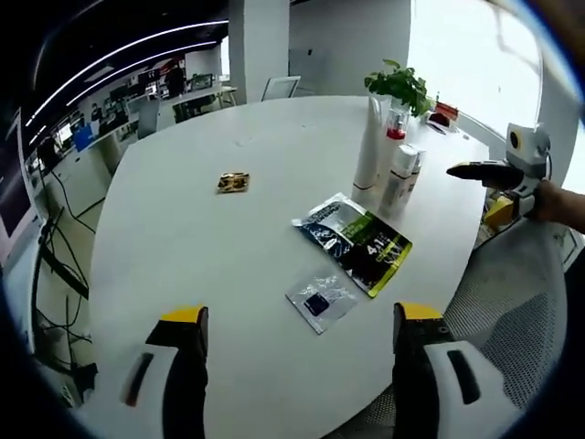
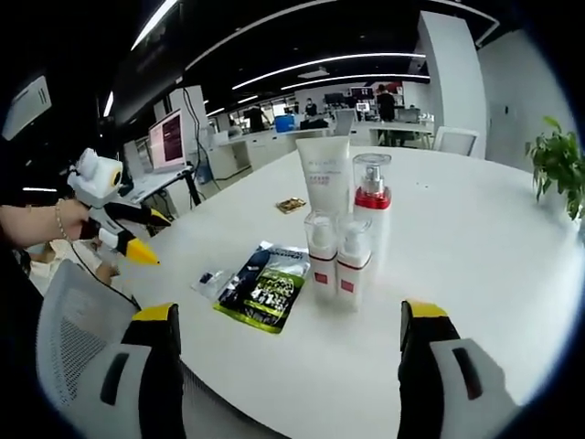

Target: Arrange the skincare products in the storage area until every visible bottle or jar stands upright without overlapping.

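Left gripper view first: the left gripper (image 1: 302, 343) hangs over the near edge of a big round white table (image 1: 210, 247), its yellow-tipped jaws spread wide with nothing between them. On the tabletop just beyond lies a small clear plastic sachet (image 1: 321, 298), and touching distance past it a flat black-and-green foil pouch (image 1: 355, 241). Farther left sits a small gold-coloured wrapped item (image 1: 233, 183), well apart from everything. Far right, the tall white squeeze tube (image 1: 369, 146) stands upright with the white pump bottles (image 1: 400, 176) just beside it, and a green potted plant (image 1: 399, 87) behind. The right gripper (image 1: 484, 172) comes in from the right, above a grey mesh office chair (image 1: 516, 311). Beyond: an open office with desks and ceiling light strips.

Over to the right gripper view: the right gripper (image 2: 288, 343) has its jaws apart and empty at the table's near rim. Dead ahead, two small white bottles with red labels (image 2: 335, 259) stand upright side by side, the clear-capped red-collared pump bottle (image 2: 372, 197) and the tube behind them, closely grouped. The pouch lies flat to their left. The left gripper shows at far left, held by a hand (image 2: 37, 224); whether its jaws are open I cannot tell from here. A monitor (image 2: 170, 139) glows behind.
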Demonstrator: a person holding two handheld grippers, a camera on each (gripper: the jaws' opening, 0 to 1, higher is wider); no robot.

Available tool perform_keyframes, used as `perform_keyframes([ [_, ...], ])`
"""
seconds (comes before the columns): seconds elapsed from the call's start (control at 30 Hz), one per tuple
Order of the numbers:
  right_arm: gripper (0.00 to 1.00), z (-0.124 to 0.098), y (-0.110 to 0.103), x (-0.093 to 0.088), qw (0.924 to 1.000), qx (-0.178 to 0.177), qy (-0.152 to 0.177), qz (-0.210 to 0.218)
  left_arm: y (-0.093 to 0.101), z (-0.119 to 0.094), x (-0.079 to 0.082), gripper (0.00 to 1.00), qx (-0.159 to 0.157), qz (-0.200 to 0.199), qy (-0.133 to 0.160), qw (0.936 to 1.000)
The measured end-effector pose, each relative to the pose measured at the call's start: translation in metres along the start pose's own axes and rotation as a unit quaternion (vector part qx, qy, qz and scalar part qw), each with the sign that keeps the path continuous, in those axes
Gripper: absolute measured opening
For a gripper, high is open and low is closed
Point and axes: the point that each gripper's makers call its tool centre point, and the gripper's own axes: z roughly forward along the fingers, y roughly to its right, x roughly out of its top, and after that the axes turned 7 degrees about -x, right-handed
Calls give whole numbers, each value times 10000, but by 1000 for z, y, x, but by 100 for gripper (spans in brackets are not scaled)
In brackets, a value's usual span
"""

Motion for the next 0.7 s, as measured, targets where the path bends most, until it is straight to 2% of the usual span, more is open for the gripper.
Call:
perform_keyframes([
  [0.07, 95, 0, 0, -1, 10000, 16, -26, 33, -2, 2, 4, 81, 4, 36, -24, 10000],
  [0.37, 96, 0, 8, 2, 9996, -56, 85, 251, -17, 20, 23, 81, -14, 85, -85, 9999],
  [0.47, 97, 0, 9, 0, 9997, -86, 33, 245, -21, 27, 29, 81, -24, 127, -138, 9998],
  [0.7, 97, 2, 8, -2, 9997, -73, -40, 233, -36, 44, 47, 81, -5, -45, -107, 9999],
])
